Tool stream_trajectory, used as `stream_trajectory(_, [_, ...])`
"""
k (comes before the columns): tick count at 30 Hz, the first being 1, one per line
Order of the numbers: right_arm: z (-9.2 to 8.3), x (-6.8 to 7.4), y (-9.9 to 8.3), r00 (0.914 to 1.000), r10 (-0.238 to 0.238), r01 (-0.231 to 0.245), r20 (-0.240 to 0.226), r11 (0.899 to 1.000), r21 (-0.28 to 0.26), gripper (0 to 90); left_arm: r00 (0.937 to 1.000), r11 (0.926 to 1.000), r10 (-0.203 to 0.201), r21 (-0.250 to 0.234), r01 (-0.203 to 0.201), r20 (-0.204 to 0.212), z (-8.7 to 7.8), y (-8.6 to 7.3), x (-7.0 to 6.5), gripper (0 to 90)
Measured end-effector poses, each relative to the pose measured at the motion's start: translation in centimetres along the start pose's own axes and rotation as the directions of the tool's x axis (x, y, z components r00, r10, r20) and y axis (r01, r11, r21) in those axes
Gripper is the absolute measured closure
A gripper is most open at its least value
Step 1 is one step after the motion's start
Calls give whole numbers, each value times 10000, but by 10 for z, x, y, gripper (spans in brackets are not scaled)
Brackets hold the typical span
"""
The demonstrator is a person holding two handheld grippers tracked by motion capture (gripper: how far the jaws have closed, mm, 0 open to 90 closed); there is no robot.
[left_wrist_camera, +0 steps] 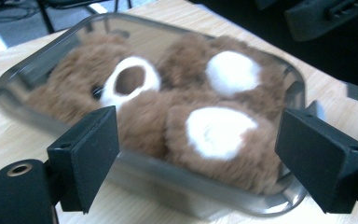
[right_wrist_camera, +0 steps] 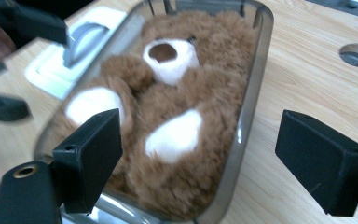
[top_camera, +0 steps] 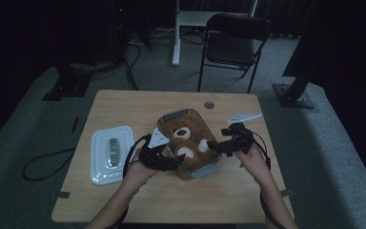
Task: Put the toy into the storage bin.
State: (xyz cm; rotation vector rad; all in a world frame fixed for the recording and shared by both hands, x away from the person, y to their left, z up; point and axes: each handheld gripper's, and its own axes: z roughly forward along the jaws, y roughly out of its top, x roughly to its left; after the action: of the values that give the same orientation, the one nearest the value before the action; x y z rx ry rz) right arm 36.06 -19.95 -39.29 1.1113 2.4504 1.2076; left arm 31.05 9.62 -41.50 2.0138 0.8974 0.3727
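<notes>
We see the brown teddy bear (top_camera: pixel 187 140) lying in the clear container (top_camera: pixel 208 168) mid-tabletop (top_camera: pixel 124 200). Our left claw (top_camera: pixel 177 161) sits at its near-left side, our right claw (top_camera: pixel 213 145) at its right, both spread wide and gripping nothing. The white lid (top_camera: pixel 111 153) rests left.

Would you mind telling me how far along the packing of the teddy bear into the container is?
Done: the bear lies inside the clear container on the table. In hand: nothing; the left gripper and right gripper sit at either side of the container, jaws open and off the bear. Left: the white lid lies on the table beside the container, so closing it probably remains.
</notes>
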Motion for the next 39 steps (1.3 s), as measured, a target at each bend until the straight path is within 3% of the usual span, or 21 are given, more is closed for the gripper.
stream_trajectory(2, [0,2,-3,9996,-179,180,230,9998,-38,139,9995,9997,-227,54,228,-205,-5,-5,5,76])
stream_trajectory(3, [-1,3,-4,9992,-263,267,294,9996,-102,139,9993,9995,-305,96,307,-220,-7,-8,8,28])
stream_trajectory(7, [-4,6,-9,9976,-479,498,499,9981,-361,127,9957,9961,-865,-196,859,-342,-20,-19,23,7])
stream_trajectory(12, [-8,4,-14,9975,-126,185,693,9962,-847,125,9890,9916,-1177,-643,1121,-899,-36,-30,41,7])
stream_trajectory(16, [-11,0,-19,9961,162,-48,871,9916,-1295,125,9804,9905,-1286,-683,1195,-1491,-45,-36,51,8])
stream_trajectory(25, [-15,-7,-33,9902,503,-304,1301,9881,-1507,125,9695,9864,-1625,-563,1547,-1836,-52,-51,74,8])
stream_trajectory(27, [-15,-8,-37,9898,618,-402,1282,9855,-1651,124,9645,9846,-1734,-577,1651,-1992,-53,-55,80,8])
stream_trajectory(28, [-16,-9,-39,9894,662,-429,1293,9836,-1753,124,9654,9850,-1716,-545,1639,-1964,-54,-57,83,8])
stream_trajectory(33, [-19,-15,-54,9850,669,-303,1589,9745,-2222,124,9571,9806,-1956,-542,1883,-2138,-59,-66,96,8])
stream_trajectory(39, [-19,-26,-78,9827,835,-434,1655,9716,-2325,124,9424,9712,-2381,-567,2313,-2349,-66,-79,109,8])
